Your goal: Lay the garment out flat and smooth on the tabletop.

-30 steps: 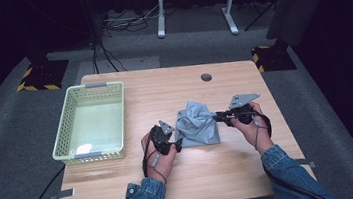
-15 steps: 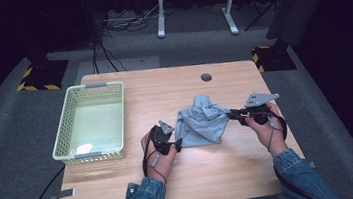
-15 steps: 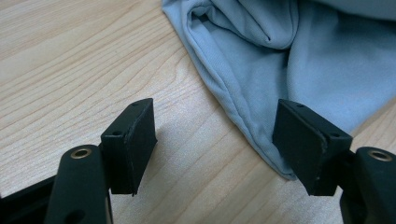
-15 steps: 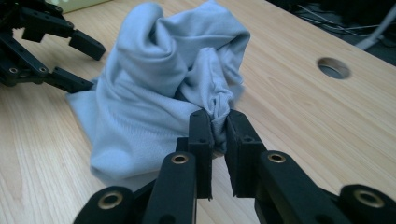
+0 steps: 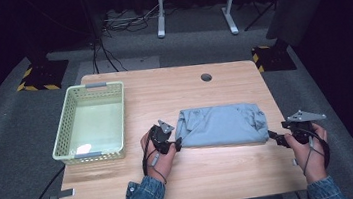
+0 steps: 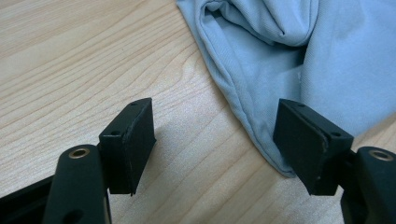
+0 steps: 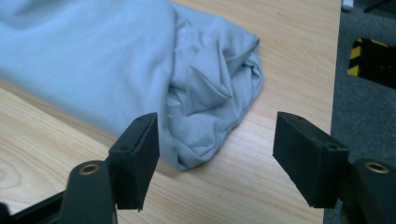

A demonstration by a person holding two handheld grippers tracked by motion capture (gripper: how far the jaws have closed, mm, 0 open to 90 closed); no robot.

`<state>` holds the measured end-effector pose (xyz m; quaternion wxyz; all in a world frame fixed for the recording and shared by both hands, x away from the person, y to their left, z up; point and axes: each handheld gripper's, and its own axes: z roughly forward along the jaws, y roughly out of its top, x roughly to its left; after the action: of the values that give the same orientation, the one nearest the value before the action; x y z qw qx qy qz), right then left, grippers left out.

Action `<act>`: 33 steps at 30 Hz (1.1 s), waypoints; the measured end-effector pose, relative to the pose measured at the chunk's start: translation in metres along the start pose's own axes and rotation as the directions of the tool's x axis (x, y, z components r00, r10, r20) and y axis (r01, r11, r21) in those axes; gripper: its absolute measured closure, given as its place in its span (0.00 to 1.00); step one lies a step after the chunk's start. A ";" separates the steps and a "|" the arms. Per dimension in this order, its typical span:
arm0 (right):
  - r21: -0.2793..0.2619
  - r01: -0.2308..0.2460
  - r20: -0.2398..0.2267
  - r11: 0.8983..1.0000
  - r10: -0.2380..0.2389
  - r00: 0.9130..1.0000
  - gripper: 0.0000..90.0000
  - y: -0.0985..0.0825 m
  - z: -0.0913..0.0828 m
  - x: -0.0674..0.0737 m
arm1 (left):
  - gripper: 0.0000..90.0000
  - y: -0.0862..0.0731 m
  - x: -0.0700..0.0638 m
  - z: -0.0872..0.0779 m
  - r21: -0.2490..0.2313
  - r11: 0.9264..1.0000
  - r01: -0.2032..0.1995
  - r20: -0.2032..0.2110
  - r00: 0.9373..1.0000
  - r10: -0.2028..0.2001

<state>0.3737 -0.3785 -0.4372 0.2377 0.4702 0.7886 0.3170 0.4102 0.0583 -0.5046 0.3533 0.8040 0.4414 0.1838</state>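
between both open grippers' jaws lies the grey cloth [image 5: 220, 125], ungripped.

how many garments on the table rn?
1: a light blue garment, folded and lying flat between the left claw and right claw. Basket holds none.

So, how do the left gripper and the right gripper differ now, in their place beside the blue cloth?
The left gripper sits at the blue cloth's left end, its cloth edge by one jaw; the right gripper is at the right end, just clear of the bunched folds. The right gripper's jaws have just been opening, with nothing between them. Both stand open and grip nothing.
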 end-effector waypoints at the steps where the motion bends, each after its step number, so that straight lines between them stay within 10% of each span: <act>1: -0.008 0.004 -0.009 1.000 -0.004 1.000 0.37 0.002 -0.001 0.001 | 0.32 0.000 0.000 0.000 -0.004 1.000 0.008 0.001 1.000 -0.008; 33: -0.057 0.155 -0.146 0.986 -0.162 0.976 0.41 0.079 0.047 0.040 | 0.28 -0.014 -0.001 -0.050 -0.028 1.000 0.003 -0.008 1.000 -0.004</act>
<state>0.4341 -0.3021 -0.4149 0.2126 0.3751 0.8319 0.3495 0.3712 0.0826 -0.4807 0.3630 0.7975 0.4417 0.1927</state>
